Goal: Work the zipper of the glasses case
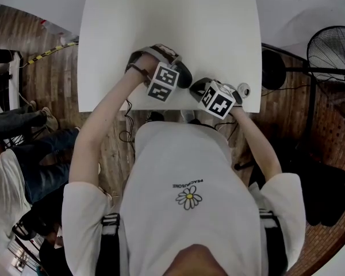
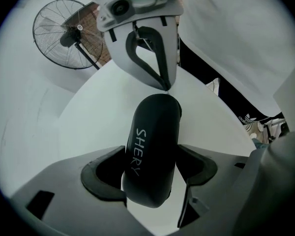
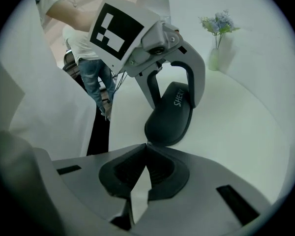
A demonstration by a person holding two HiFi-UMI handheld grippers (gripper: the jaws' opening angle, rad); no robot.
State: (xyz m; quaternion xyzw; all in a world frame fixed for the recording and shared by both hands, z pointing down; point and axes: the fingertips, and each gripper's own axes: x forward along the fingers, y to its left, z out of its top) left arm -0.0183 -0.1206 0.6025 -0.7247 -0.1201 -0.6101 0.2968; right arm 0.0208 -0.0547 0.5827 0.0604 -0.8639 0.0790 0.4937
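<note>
The white table (image 1: 218, 33) lies under the glasses case and spreads wide on every side of it. A black standing fan (image 2: 64, 33) stands on the wooden floor, off the table and well apart from the case, on my right side.

My left gripper (image 2: 151, 168) points steeply down over the case and has it clenched. One dark pad (image 2: 110, 173) presses on one long side of the case and the other pad presses on the opposite side. The case runs out from between the jaws towards my other gripper.

My right gripper (image 3: 146, 151) comes at the case from the end nearest my body. Its jaws are closed, tip against tip, and the tips sit right at that rounded end.

The glasses case (image 2: 150, 151) is black, long and rounded, and has pale lettering along its top. It rests on the table close to the edge nearest me, between my two grippers.

A pale vase of small flowers (image 3: 216, 43) stands on the table beyond the case, well apart from it.

A tiny bright glint (image 3: 147, 142) shows where my right tips meet the end of the case. It is too small for me to tell whether it is the zipper pull, or whether my tips are pinching it.
</note>
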